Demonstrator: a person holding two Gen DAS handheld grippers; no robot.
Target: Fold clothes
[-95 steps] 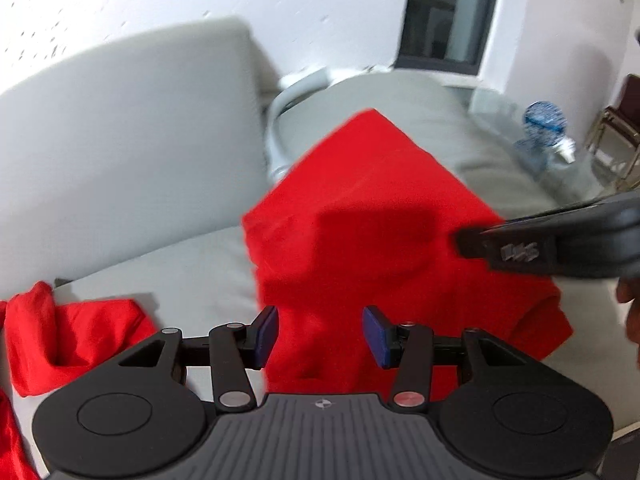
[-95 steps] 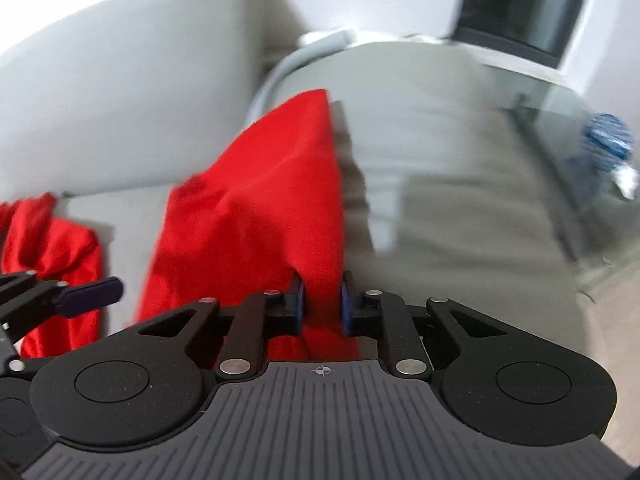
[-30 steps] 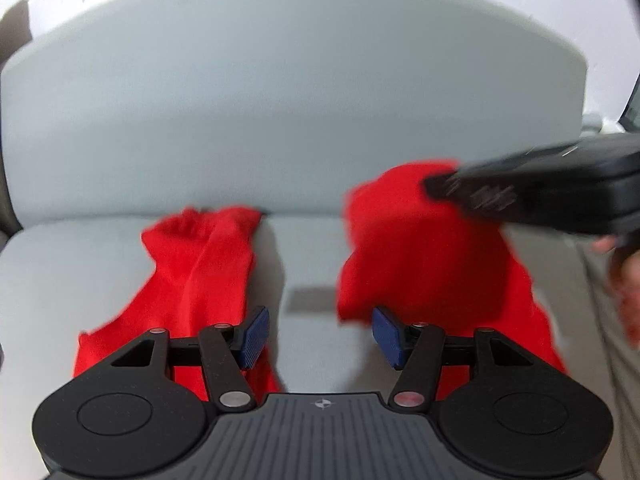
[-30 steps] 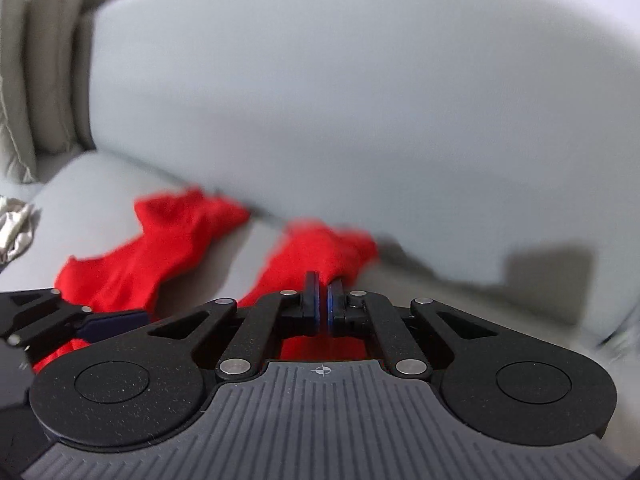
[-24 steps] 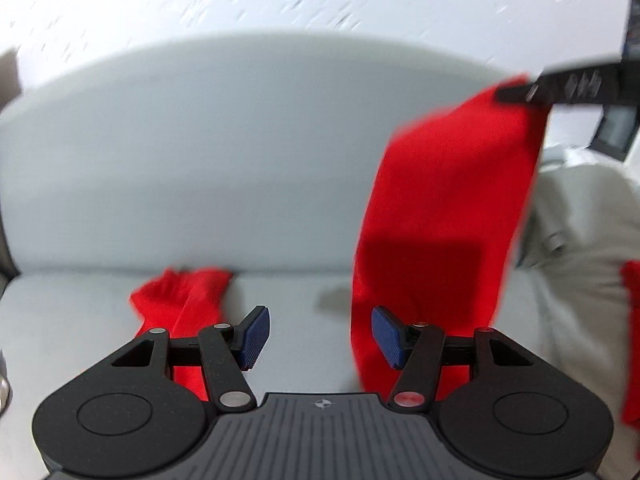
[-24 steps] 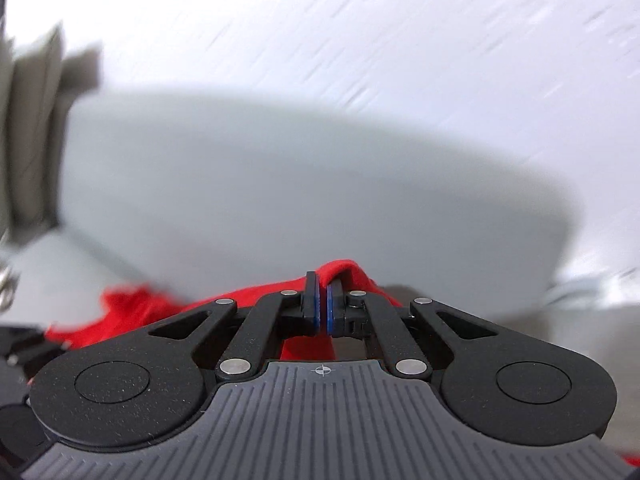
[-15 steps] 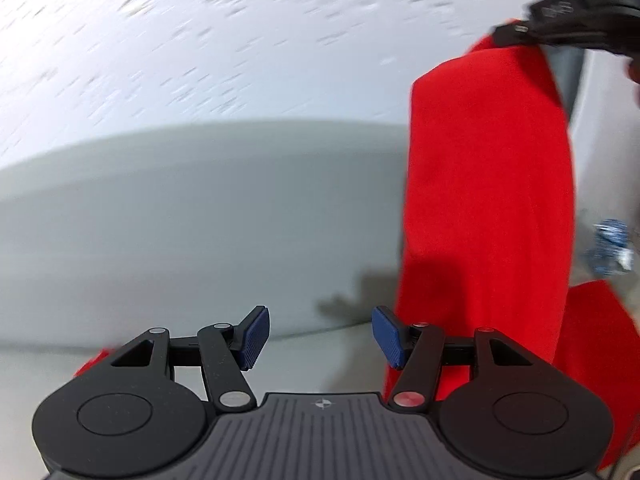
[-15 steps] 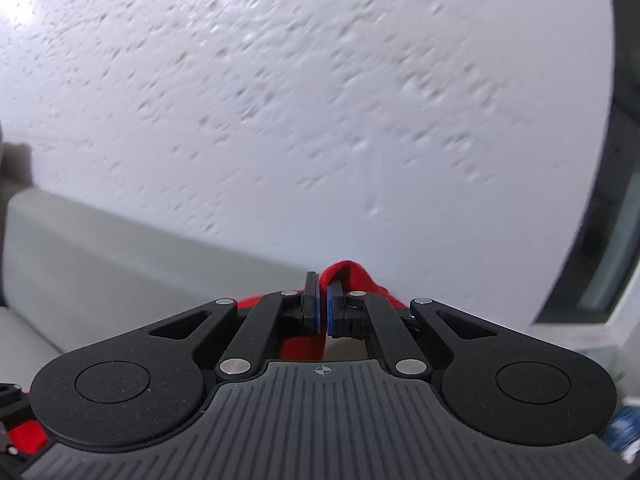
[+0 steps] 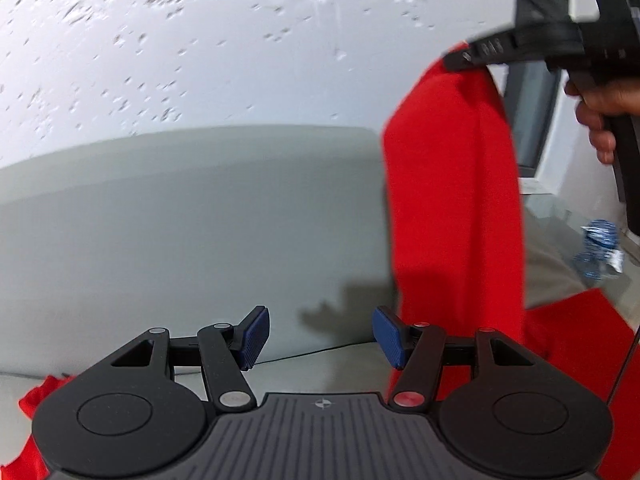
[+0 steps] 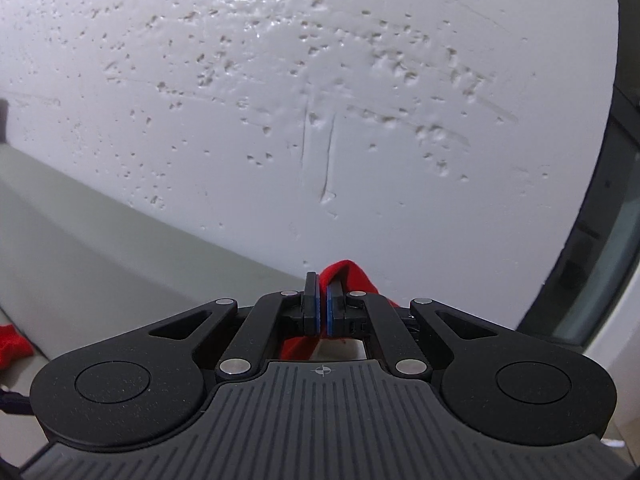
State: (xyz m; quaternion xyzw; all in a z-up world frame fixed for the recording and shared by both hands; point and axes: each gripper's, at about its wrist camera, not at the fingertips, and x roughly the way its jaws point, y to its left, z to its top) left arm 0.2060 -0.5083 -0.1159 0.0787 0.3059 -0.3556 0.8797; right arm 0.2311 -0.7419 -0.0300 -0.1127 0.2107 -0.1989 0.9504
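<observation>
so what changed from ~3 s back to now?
The red garment, then spread on the sofa, now hangs full length in the air from the right gripper, which has lifted it. That gripper's jaws are starting to open, with cloth between them. The left gripper stayed open and empty. The other red piece still lies on the seat.

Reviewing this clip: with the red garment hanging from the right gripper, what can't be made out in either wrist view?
- Red garment: its lower end, hidden behind the left gripper in the left wrist view.
- Right gripper, jaws opening: how much cloth remains between them; its own body hides most.
- Red cloth on the sofa: cut off by the frame edge.
- Blue-white object: blurred, unidentifiable.
</observation>
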